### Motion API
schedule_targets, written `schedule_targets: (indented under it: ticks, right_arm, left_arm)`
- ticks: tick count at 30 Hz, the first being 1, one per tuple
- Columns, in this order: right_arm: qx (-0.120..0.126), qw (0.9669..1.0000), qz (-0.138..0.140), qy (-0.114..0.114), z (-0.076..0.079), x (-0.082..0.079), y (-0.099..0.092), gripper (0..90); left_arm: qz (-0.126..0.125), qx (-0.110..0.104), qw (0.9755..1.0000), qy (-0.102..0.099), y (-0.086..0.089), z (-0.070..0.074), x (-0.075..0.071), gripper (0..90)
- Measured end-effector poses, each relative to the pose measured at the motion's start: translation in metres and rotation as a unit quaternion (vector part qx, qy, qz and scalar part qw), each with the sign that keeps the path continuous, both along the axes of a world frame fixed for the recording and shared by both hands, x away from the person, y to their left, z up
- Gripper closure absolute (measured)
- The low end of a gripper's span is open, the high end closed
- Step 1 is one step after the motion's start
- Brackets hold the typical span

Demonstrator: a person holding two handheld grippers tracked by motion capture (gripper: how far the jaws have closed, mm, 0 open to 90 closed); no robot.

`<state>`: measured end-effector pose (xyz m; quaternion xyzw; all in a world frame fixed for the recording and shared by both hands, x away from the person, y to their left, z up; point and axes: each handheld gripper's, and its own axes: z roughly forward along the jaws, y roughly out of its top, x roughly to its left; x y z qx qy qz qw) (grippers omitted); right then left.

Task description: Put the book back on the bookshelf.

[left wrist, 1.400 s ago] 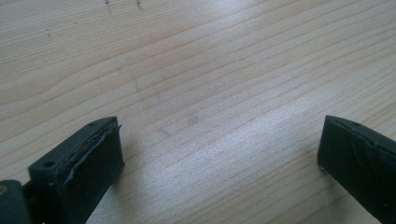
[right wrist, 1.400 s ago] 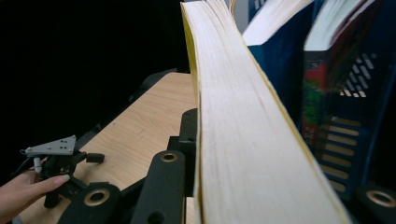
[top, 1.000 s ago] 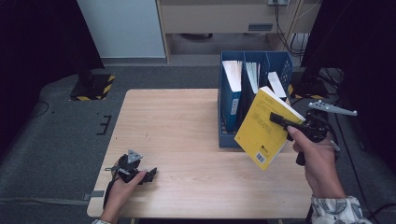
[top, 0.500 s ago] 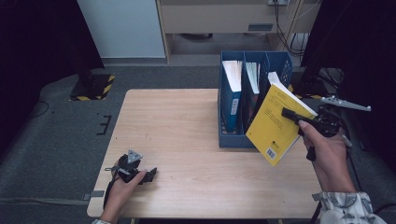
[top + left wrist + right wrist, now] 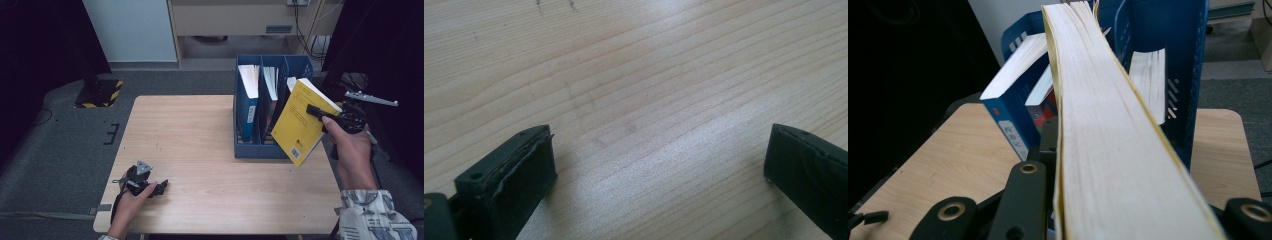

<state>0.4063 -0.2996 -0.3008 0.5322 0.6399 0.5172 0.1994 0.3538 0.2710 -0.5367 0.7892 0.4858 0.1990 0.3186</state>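
My right gripper is shut on a thick yellow book, clamping its upper edge. The book hangs tilted in the air at the right end of a blue three-slot file rack on the wooden table. In the right gripper view the book's white page edge runs straight away from me between the black fingers. A blue book stands in the rack's left slot, with more books in the other slots. My left gripper rests on the table near its front left corner, jaws wide open over bare wood.
The rack takes up the table's back right part. The right hand and its sleeve reach past the table's right edge. On the floor to the left lies a black-and-yellow striped block. Cables hang behind the table.
The right hand has carried the yellow book to the right and slightly up, towards the rack's right end. The left gripper has stayed where it was.
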Motion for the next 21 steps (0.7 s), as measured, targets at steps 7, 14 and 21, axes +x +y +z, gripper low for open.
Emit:
schedule_targets:
  ticks: [7,14,21]
  right_arm:
    - [-0.004,0.9999,-0.010,0.007,-0.002,0.012,0.002,75.0]
    - [-0.011,0.9998,-0.016,0.010,-0.005,0.021,0.008,75.0]
    - [-0.009,0.9997,-0.022,0.011,-0.006,0.028,0.011,75.1]
  left_arm:
    - [0.000,0.000,1.0000,0.000,0.000,0.000,0.000,0.0]
    - [0.000,0.000,1.0000,0.000,0.000,0.000,0.000,0.0]
    - [0.000,0.000,1.0000,0.000,0.000,0.000,0.000,0.0]
